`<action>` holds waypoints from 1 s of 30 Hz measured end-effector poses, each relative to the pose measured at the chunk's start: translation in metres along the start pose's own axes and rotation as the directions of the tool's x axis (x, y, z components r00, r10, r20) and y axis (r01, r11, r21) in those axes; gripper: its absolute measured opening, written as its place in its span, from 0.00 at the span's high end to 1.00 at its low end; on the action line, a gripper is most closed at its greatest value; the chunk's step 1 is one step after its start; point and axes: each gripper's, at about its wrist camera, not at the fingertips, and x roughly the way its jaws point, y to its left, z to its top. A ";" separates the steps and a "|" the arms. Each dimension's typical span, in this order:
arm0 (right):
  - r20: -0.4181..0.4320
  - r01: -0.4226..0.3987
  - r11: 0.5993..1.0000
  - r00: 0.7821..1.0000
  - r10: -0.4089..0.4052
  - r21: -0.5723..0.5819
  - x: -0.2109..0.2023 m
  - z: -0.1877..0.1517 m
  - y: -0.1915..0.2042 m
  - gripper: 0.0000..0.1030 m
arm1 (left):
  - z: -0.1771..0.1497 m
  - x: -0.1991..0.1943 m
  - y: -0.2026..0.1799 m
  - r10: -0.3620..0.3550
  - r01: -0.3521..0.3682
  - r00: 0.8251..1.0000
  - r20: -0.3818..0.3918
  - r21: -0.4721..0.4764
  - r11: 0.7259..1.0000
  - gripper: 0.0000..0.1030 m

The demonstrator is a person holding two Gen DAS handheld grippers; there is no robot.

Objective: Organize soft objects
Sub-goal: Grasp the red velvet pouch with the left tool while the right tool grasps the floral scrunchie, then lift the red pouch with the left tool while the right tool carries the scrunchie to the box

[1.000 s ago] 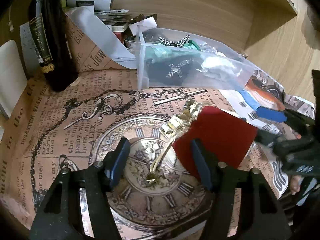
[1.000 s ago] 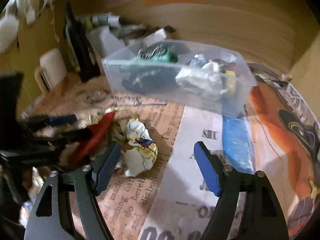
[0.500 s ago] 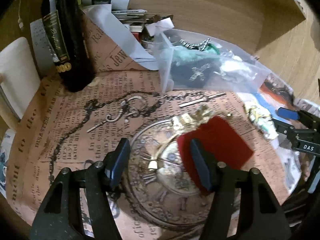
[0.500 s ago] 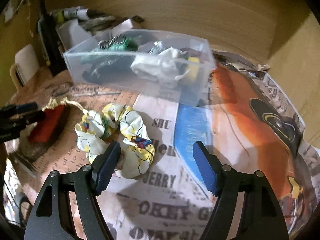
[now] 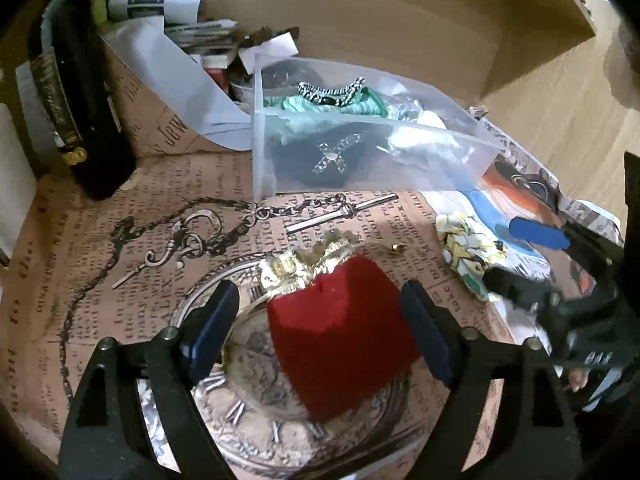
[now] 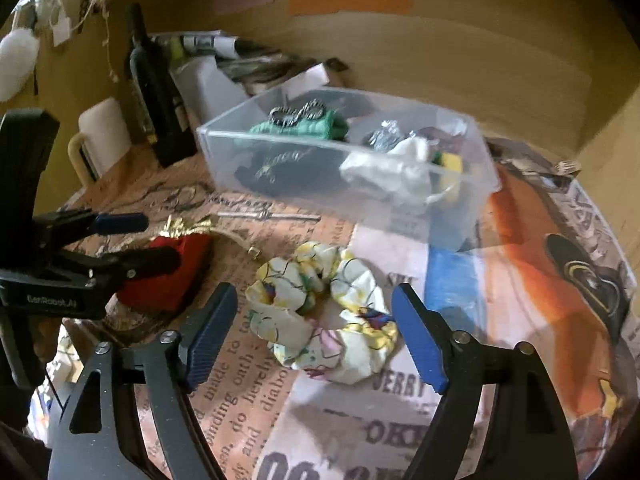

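A red velvet pouch (image 5: pixel 340 336) with a gold drawstring (image 5: pixel 304 264) lies on the printed paper between the open jaws of my left gripper (image 5: pixel 320 328); it also shows in the right wrist view (image 6: pixel 168 272). A white and yellow patterned scrunchie (image 6: pixel 324 316) lies between the open jaws of my right gripper (image 6: pixel 316 336); it also shows in the left wrist view (image 5: pixel 468 252). A clear plastic bin (image 6: pixel 400 208) behind both holds several soft items; it also shows in the left wrist view (image 5: pixel 264 152). Neither gripper touches its object.
A dark wine bottle (image 5: pixel 76 92) stands at the back left, with papers and clutter (image 5: pixel 192 40) behind the bin. A white mug (image 6: pixel 100 136) sits at the left in the right wrist view. Wooden walls (image 6: pixel 440 52) enclose the back and right.
The left gripper has come closer over the red pouch, which now sits squarely between its jaws. The right gripper has shifted so the scrunchie lies centred between its jaws.
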 end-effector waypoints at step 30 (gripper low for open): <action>0.009 -0.022 0.999 1.000 0.022 0.033 -0.001 -0.001 -0.017 0.87 | 0.009 -0.010 -0.018 -0.006 -0.003 0.996 0.084 0.104 0.995 0.84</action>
